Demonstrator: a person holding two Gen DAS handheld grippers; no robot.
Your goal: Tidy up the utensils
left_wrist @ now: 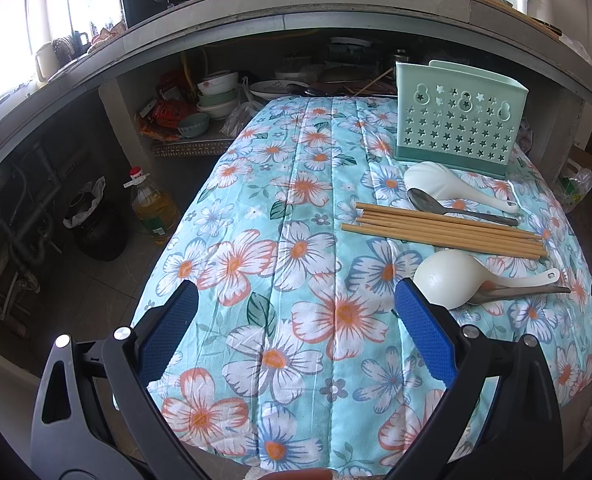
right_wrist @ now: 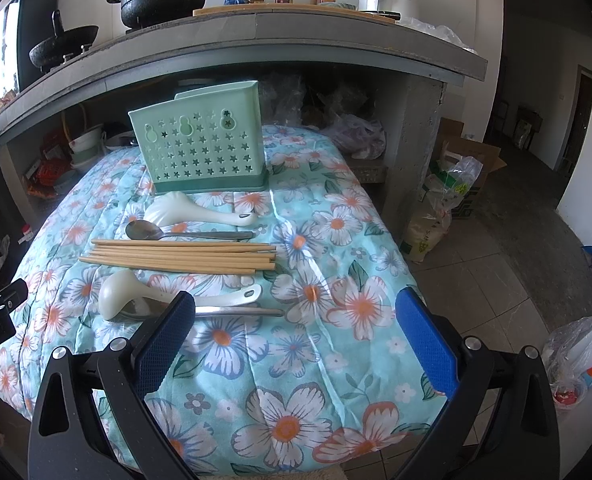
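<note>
A mint green utensil holder (left_wrist: 457,120) (right_wrist: 200,144) with star holes stands at the far end of the floral-covered table (left_wrist: 280,240) (right_wrist: 335,280). In front of it lie a white rice paddle (left_wrist: 451,186) (right_wrist: 192,210), a metal spoon (left_wrist: 447,206) (right_wrist: 176,232), a bundle of wooden chopsticks (left_wrist: 443,230) (right_wrist: 184,256), a white ladle (left_wrist: 459,280) (right_wrist: 136,292) and a second metal spoon (left_wrist: 523,291) (right_wrist: 232,312) under it. My left gripper (left_wrist: 296,296) is open and empty, left of the ladle. My right gripper (right_wrist: 296,304) is open and empty, just near of the ladle's handle.
A concrete counter (left_wrist: 335,4) (right_wrist: 296,36) with pots and bottles overhangs the table's far end. Bowls and dishes (left_wrist: 216,96) sit on a shelf below it. An oil bottle (left_wrist: 154,206) and a bin (left_wrist: 92,224) stand on the floor left; bags (right_wrist: 443,208) stand right.
</note>
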